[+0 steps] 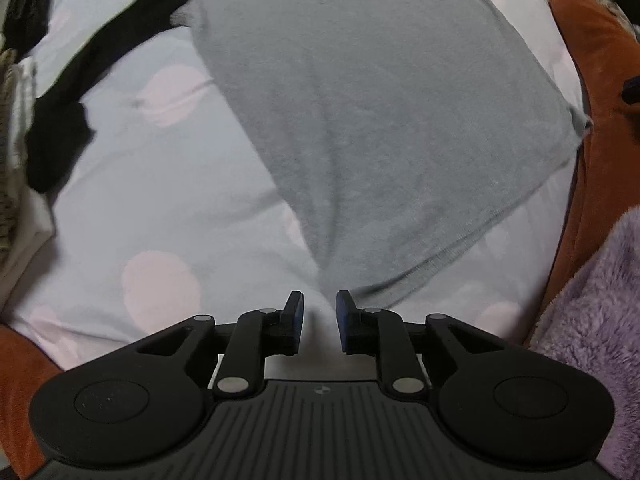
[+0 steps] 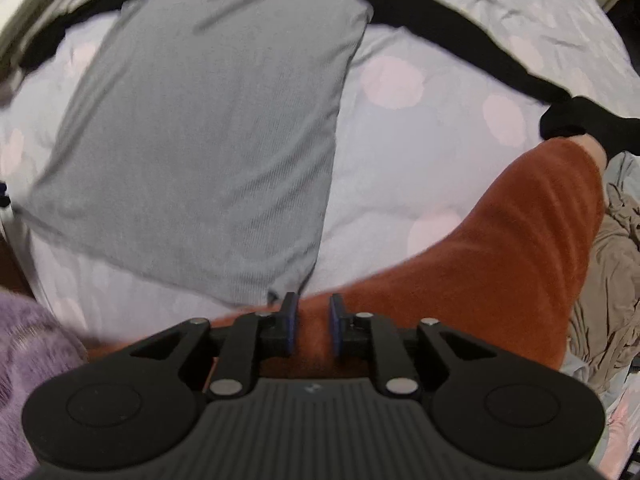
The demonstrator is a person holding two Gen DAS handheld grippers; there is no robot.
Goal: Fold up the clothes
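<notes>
A bed with a pale bedspread (image 1: pixel 168 184) dotted with pink circles carries everything here. No box, basket or other container shows in either view; the clothes lie loose on the cover.

The largest garment is a grey top (image 1: pixel 360 112) with black sleeves, spread flat across the middle of the bedspread. A dark printed mark sits near its far end. One black sleeve (image 1: pixel 68 120) runs out toward the left edge of the bed in the left wrist view; the other black sleeve (image 2: pixel 460 44) stretches toward the right edge in the right wrist view. The hem lies nearest the cameras, with one hem corner just ahead of each gripper.

A rust-orange cloth (image 2: pixel 500 248) lies along the near edge of the bed, beside the hem. A fuzzy purple fabric (image 1: pixel 600 312) lies at the near edge between the two views. Crumpled tan clothing (image 2: pixel 612 280) sits at the right edge, and a dark and striped pile (image 1: pixel 16 92) at the left edge.

The left gripper (image 1: pixel 319 322) points down over the bedspread, its jaws slightly apart and empty, the hem corner just beyond them. The right gripper (image 2: pixel 313 322) hangs over the orange cloth, jaws likewise a little apart with nothing clamped; the other hem corner lies just beside its left finger.
</notes>
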